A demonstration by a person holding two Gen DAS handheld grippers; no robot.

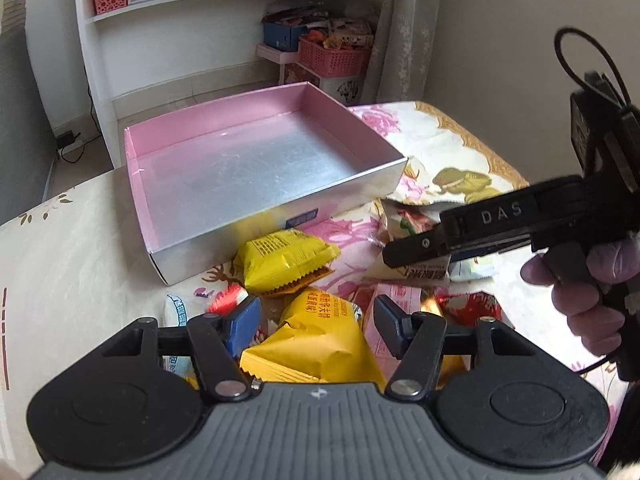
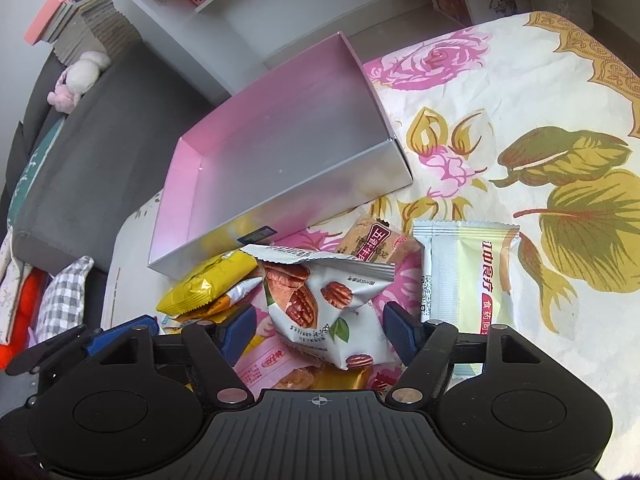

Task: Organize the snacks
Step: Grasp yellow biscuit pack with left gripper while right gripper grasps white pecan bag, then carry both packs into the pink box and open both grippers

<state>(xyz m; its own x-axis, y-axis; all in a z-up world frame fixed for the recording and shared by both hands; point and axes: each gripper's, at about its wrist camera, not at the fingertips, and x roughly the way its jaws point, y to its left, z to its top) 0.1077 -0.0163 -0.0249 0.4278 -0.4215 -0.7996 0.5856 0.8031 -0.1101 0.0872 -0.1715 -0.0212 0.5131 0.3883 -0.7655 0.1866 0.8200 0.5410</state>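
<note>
Pink box (image 1: 256, 160) x1 (bare inside), 2 yellow packets (image 1: 286, 258), both hand-held grippers (image 1: 316, 326) released.

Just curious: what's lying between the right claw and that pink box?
In the right wrist view, a white pecan packet lies between the right claw and the pink box.

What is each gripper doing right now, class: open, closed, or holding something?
Left gripper: jaws open, holding nothing, above a yellow snack packet.
Right gripper: jaws open either side of the pecan packet, not clamped.

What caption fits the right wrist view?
Open right gripper straddling a pecan snack packet before the empty pink box.
</note>
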